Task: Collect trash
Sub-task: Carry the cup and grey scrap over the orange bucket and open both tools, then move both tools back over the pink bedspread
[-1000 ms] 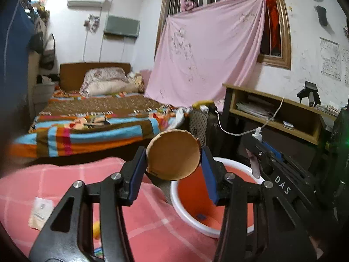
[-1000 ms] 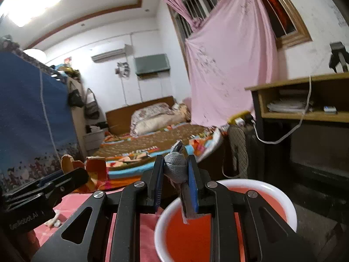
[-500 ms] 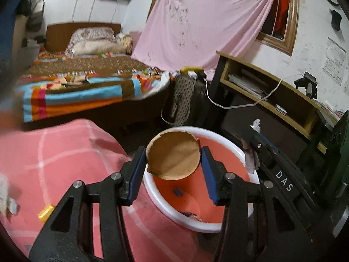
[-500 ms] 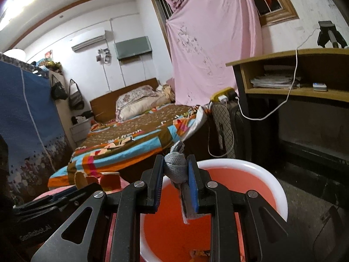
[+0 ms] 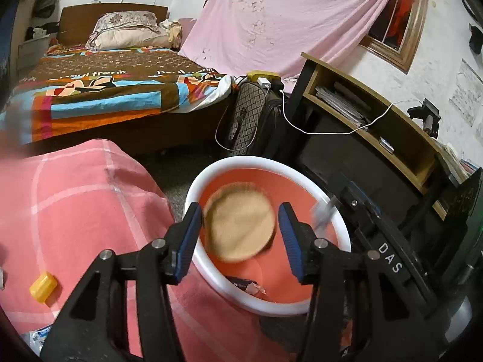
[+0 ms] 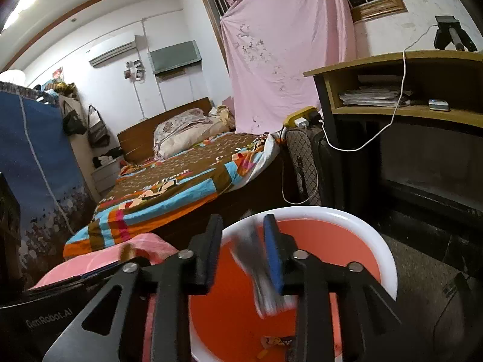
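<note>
I find both grippers opening over the bin (image 5: 193, 193), left gripper (image 5: 238, 232) freeing a disc (image 5: 240, 221), right gripper (image 6: 241, 252) a wrapper (image 6: 256, 265); yellow scrap (image 5: 43, 286) remains on the cloth (image 5: 75, 199).

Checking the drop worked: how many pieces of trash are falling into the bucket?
2: a round cardboard disc between the opening left gripper jaws, a grey wrapper beside the opening right gripper pad. Both over the bucket.
</note>
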